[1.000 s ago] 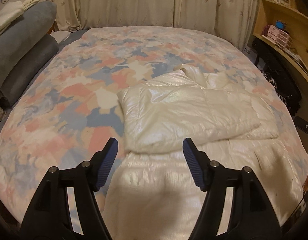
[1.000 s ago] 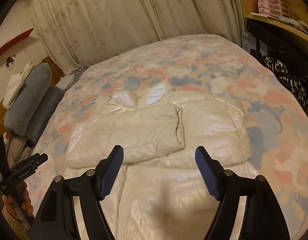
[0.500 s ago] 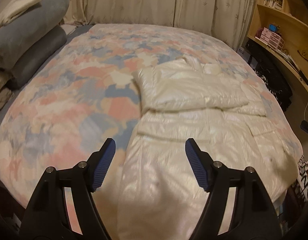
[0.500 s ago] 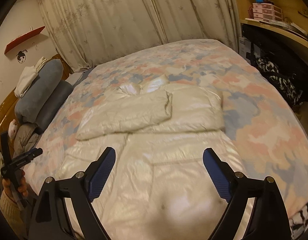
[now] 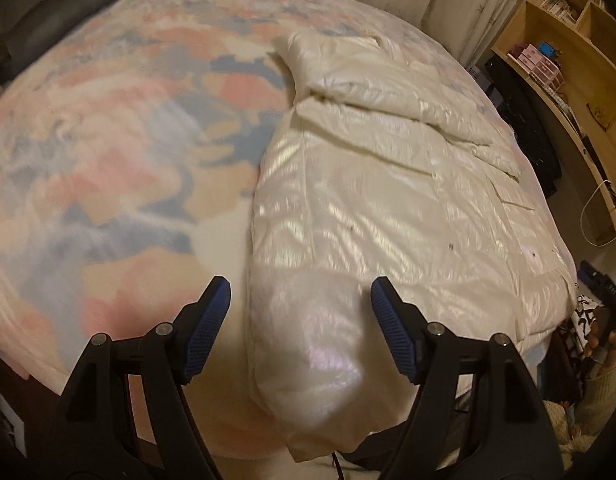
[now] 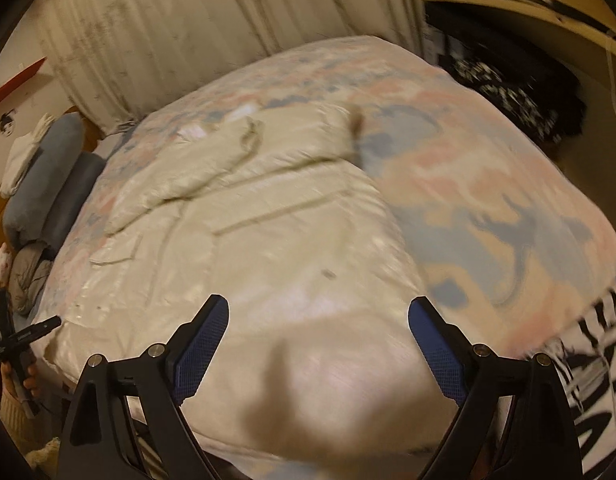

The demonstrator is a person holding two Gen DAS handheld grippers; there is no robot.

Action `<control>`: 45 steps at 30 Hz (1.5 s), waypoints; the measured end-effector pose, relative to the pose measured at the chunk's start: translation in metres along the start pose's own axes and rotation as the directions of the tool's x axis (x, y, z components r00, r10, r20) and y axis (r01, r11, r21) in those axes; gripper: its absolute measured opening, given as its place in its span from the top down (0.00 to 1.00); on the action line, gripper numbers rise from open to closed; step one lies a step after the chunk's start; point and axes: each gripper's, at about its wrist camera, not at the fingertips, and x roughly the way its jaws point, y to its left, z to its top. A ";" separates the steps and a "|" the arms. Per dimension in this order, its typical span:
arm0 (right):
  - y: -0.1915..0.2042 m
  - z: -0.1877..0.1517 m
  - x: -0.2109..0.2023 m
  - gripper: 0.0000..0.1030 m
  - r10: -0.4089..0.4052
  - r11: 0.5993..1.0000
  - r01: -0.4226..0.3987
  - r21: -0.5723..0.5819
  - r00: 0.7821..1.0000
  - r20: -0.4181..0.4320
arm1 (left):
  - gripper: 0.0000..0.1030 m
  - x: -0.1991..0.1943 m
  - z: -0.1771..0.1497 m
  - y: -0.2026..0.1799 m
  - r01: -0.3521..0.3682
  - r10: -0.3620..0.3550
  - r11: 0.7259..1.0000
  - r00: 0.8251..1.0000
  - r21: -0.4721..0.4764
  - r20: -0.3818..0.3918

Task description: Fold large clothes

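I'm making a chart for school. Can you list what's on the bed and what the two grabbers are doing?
garment: shiny cream puffy coat, sleeves folded across its top
surface: bed with pink, blue and beige patterned cover
left gripper: open, over the coat's near left corner
right gripper: open, over the coat's near hem
grip: neither holds anything

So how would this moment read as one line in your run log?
stage: reaching for jacket hem | jacket: sleeves folded in, flat on bed | left fingers: open, empty | right fingers: open, empty
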 end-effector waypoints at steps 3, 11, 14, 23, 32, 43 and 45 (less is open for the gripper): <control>-0.023 -0.014 0.006 0.10 -0.013 0.998 0.014 0.069 1.000 -0.015 | 0.32 0.010 -0.005 0.002 0.031 -0.032 0.999 0.999 -0.009 -0.020; -0.056 -0.051 0.032 0.11 0.043 0.980 -0.033 0.194 0.998 -0.051 | 0.23 0.023 -0.018 0.007 0.100 -0.100 0.994 0.995 -0.036 0.012; -0.044 -0.059 0.040 0.20 0.076 0.983 -0.070 0.171 0.997 -0.029 | 0.22 0.023 -0.022 0.008 0.121 -0.119 0.991 0.992 -0.049 0.037; -0.012 -0.065 0.047 0.57 0.147 0.980 -0.149 0.131 0.989 0.029 | 0.22 0.029 -0.035 0.001 0.180 -0.173 0.979 0.982 -0.092 0.081; 0.012 -0.052 0.022 0.78 0.097 0.991 -0.106 0.086 0.989 0.108 | 0.84 0.006 -0.036 -0.030 0.095 -0.066 0.980 0.984 -0.177 0.164; 0.017 -0.042 -0.060 0.80 0.132 0.978 -0.163 0.127 0.965 0.226 | 0.85 -0.080 -0.060 -0.060 0.061 -0.026 0.983 0.980 -0.174 0.195; 0.018 -0.043 -0.070 0.80 0.144 0.976 -0.177 0.127 0.961 0.237 | 0.85 -0.094 -0.063 -0.055 0.085 -0.049 0.979 0.980 -0.185 0.193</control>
